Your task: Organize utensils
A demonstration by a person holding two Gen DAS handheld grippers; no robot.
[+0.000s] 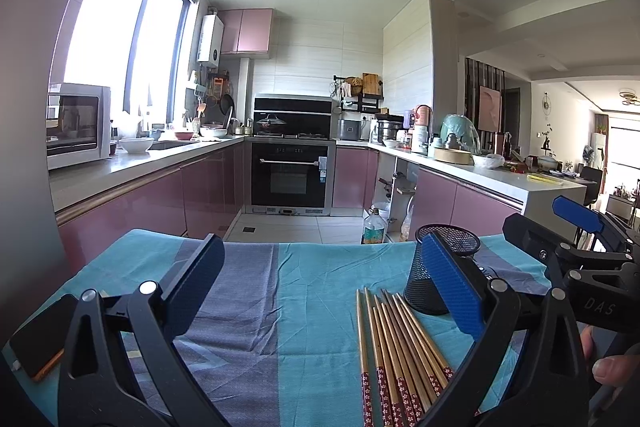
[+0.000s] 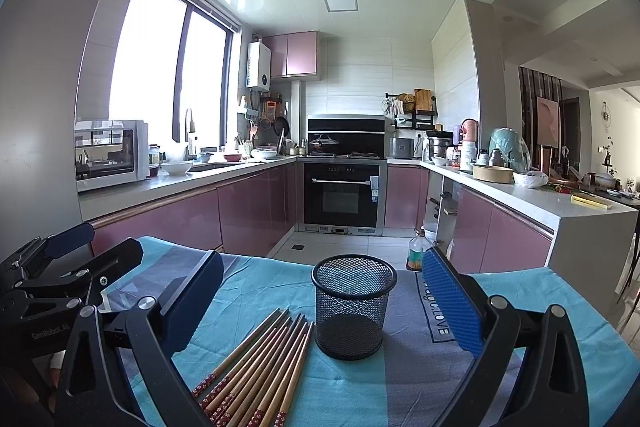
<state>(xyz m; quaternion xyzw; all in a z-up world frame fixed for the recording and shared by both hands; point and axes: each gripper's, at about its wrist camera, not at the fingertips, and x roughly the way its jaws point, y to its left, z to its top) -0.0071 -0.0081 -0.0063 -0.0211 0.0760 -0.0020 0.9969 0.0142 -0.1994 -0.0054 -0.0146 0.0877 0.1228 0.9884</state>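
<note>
- Left wrist view first, since that's where the text is: your right claw shows up at the right edge with "DAS" molded on its black body. In the right wrist view your left claw sits at the left edge and reads "GenRobot.AI".
- The cloth on the surface has a grey band printed with "LOVE"; the letters before it are too warped for me to read.
- Your left claw is spread wide, both blue pads well apart, holding nothing and touching nothing. An orange-edged phone lies on the cloth just left of it.
- Your right claw is just as wide open and empty, with the mesh cup framed between its fingers but not touched.
- The chopsticks lie flat in a loose bundle on the cloth, right beside the cup's left side, red patterned ends toward you.
- From the left wrist, the same chopsticks sit by the right finger, with the mesh cup standing upright behind them.
</note>
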